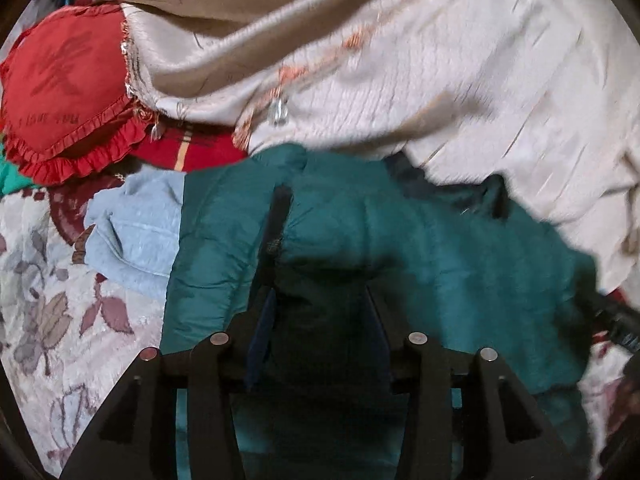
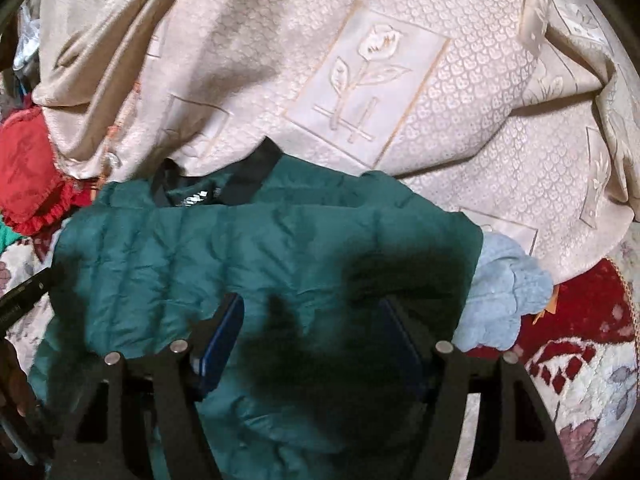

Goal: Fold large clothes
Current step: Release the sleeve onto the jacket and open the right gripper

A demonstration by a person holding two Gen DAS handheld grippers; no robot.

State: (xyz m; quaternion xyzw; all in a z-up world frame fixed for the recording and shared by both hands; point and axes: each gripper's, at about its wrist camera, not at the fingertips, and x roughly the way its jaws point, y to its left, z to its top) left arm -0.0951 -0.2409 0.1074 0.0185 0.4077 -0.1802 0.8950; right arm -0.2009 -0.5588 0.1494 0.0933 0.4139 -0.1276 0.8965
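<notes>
I have the teal quilted jacket [image 2: 224, 248] spread flat on the floral blanket [image 1: 52, 304], directly under both tools. In my right wrist view its black collar [image 2: 256, 168] lies at the far edge, pointing away from me toward the heaped cream embossed cloth [image 2: 360, 80], so the jacket's long axis runs from my fingers outward to that collar. In my left wrist view the same jacket [image 1: 420, 240] fills the centre, with a dark zipper strip [image 1: 276, 220] running away from me along that same axis, slightly tilted.

My left gripper [image 1: 318, 320] hangs over the jacket with its fingers parted. I see only teal fabric below the gap and cannot see the pads pressing on anything. My right gripper [image 2: 312, 320] stands wider apart, blue pads showing, also above the jacket with nothing pinched.

A light blue towel [image 2: 504, 296] lies just beside the jacket's right edge in the right view; in the left view it shows at the jacket's left edge [image 1: 136, 224]. A red frilled cushion [image 1: 64, 92] sits beyond, partly under the cream cloth [image 1: 440, 60].
</notes>
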